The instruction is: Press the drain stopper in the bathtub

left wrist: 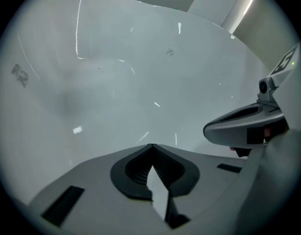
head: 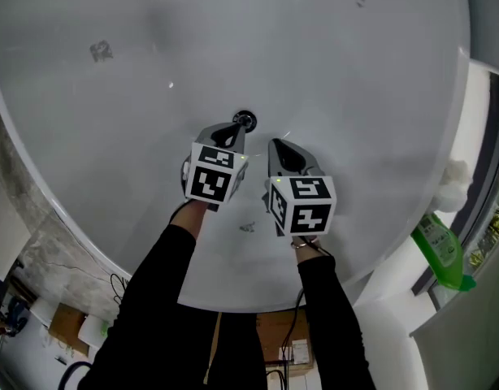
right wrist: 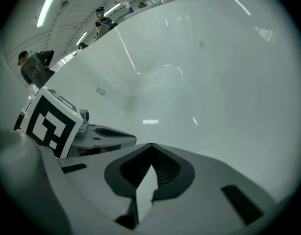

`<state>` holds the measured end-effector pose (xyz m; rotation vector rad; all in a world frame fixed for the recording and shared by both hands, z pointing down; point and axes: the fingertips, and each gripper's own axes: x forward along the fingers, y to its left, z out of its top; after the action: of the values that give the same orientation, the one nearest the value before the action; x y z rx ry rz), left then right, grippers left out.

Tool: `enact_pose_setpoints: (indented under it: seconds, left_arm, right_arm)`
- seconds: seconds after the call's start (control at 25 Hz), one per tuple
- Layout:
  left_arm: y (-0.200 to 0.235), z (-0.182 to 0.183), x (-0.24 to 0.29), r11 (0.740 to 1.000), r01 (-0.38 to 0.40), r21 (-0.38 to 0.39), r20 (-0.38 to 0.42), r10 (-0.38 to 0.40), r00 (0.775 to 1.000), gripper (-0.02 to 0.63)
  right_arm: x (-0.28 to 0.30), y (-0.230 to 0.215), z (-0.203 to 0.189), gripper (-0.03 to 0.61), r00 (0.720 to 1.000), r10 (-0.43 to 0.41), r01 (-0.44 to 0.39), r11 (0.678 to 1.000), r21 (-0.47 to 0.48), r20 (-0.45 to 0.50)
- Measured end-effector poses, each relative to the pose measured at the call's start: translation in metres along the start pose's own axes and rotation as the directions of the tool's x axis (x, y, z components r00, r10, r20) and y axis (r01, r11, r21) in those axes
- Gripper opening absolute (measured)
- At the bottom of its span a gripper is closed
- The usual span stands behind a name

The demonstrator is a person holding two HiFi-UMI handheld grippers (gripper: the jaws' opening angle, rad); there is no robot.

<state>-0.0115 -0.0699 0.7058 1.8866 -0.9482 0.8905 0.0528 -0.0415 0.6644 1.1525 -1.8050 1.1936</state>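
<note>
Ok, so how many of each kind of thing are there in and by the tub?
bathtub: 1
drain stopper: 1
grippers: 2 (left gripper, right gripper, both shut and empty)
green bottle: 1
Total: 5

Overhead strip lights [right wrist: 48,5] throw thin glare streaks across the glossy white bathtub [head: 331,63]. The light is even and soft (shadows faint), while both gripper views bend strongly and darken at their edges.
</note>
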Motion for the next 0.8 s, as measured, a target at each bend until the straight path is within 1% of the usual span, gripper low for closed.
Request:
enact_pose_setpoints:
  seconds: [0.28, 0.48, 0.72, 0.8]
  left_arm:
    - [0.010, -0.022, 0.028, 1.000, -0.007, -0.023, -0.035, 0.006, 0.999, 0.005]
    - [0.017, -0.036, 0.046, 0.998, -0.012, -0.056, -0.041, 0.010, 0.999, 0.005]
    - [0.021, -0.052, 0.065, 0.997, -0.019, -0.075, -0.063, 0.015, 0.998, 0.005]
    - [0.023, -0.056, 0.072, 0.997, -0.022, -0.078, -0.070, 0.016, 0.997, 0.005]
  right_arm:
    - [0.024, -0.003, -0.015, 0.002, 1.000, 0.005, -0.005, 1.000, 0.014, -0.029]
    - [0.039, -0.005, -0.021, 0.002, 0.999, -0.001, 0.001, 1.000, -0.013, -0.052]
    - [0.053, -0.009, -0.028, 0.002, 0.997, 0.019, -0.017, 0.999, 0.032, -0.069]
    - [0.056, -0.013, -0.032, 0.002, 0.997, 0.017, -0.014, 0.999, 0.033, -0.076]
